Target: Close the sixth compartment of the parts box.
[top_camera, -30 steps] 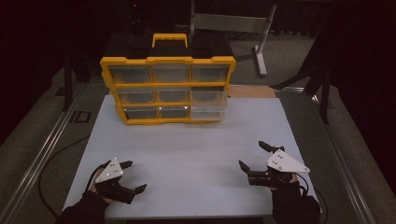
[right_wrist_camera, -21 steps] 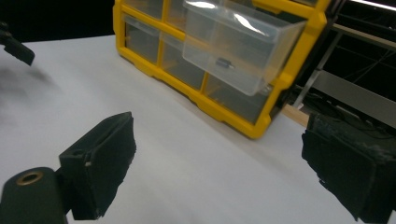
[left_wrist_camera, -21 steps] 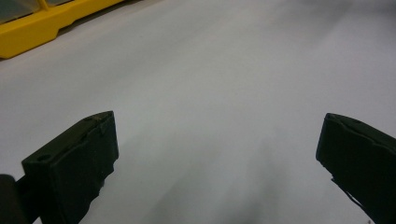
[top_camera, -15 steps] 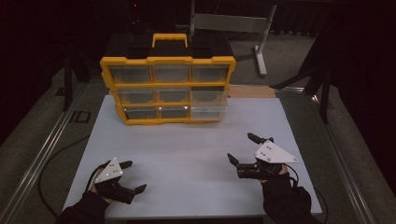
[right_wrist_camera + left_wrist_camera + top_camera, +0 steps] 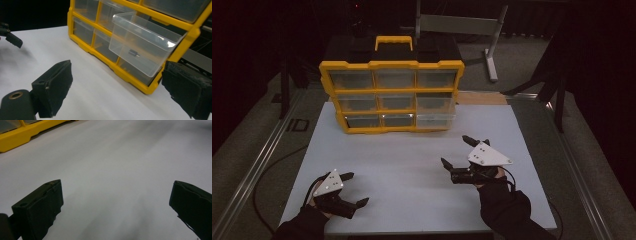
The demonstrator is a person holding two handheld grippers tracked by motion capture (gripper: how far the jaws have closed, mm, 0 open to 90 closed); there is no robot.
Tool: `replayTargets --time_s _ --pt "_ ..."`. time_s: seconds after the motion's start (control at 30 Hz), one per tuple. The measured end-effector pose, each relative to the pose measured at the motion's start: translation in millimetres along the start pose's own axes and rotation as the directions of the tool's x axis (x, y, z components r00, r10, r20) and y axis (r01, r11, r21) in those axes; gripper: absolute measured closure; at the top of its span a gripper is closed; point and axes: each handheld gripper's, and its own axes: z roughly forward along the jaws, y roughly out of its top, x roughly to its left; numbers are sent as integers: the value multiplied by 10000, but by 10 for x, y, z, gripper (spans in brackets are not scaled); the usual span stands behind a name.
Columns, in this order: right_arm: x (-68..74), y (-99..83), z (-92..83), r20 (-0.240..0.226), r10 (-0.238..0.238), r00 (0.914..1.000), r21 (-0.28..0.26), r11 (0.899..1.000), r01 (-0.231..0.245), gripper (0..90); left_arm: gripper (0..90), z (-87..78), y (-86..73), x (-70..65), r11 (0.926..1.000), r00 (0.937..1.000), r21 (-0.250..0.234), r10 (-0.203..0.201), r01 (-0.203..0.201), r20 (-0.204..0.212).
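A yellow plastic organiser cabinet with clear drawers [image 5: 391,95] stands at the far edge of the white counter [image 5: 412,165]. Its clear plastic drawer [image 5: 142,47] on the right side is pulled partway out, with a small dark part [image 5: 133,53] inside. The left gripper [image 5: 351,189] rests near the counter's front left corner, jaws wide and empty. The right gripper [image 5: 458,152] hovers right of centre, well apart from the cabinet, jaws wide and empty.

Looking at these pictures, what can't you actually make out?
- Drawer contents of the yellow organizer: too small and dim in the high view.
- Small dark part in the pulled-out clear drawer: too small to identify in the right gripper view.
- The organizer's upper rows: cut off by the top edge there.
- Left claw: bottom edge cuts off its body.
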Motion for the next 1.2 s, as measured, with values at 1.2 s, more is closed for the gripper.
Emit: replayTargets --time_s 1.2 --pt "116 -92 565 615 1118 9918 445 9924 -1147 183 0 -6 -2 3 10000 9999 -7 83 -83 89"
